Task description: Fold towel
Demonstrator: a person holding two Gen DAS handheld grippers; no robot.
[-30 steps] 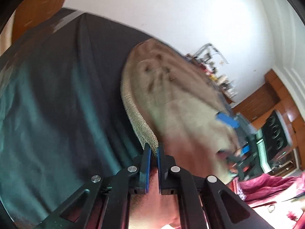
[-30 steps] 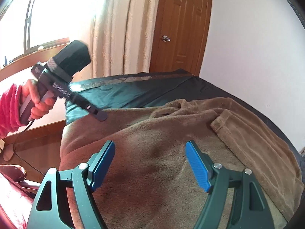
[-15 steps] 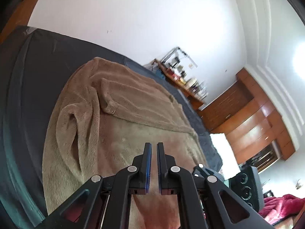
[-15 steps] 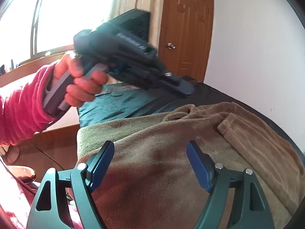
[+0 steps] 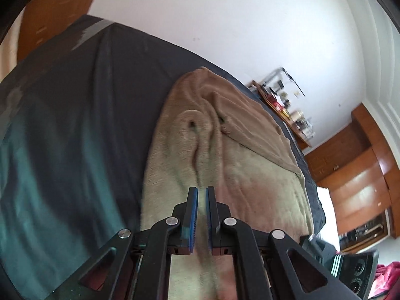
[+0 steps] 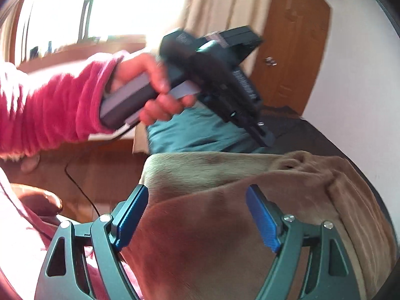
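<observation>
A tan towel [image 5: 225,137] lies rumpled on the bed's dark cover [image 5: 75,125], with a fold and several creases at its far end. My left gripper [image 5: 201,190] hovers over the towel's near part, jaws shut to a thin slit with nothing between them. In the right wrist view the towel [image 6: 225,225] fills the lower half, and my right gripper [image 6: 197,190] stands wide open just above it, empty. The left gripper [image 6: 266,138] also shows there, held in the air by a hand [image 6: 155,85] in a red sleeve [image 6: 50,105], its tip just above the towel's far edge.
A white wall runs along the far side of the bed. A cluttered shelf [image 5: 287,105] and wooden cabinets [image 5: 362,162] stand at the right, a black speaker [image 5: 355,270] lower down. A wooden door [image 6: 295,50], curtains and a bright window [image 6: 87,7] lie beyond the bed.
The left gripper let go of the towel's edge, rose, and swung across in front of the right camera. The right gripper stayed open and sank closer to the towel.
</observation>
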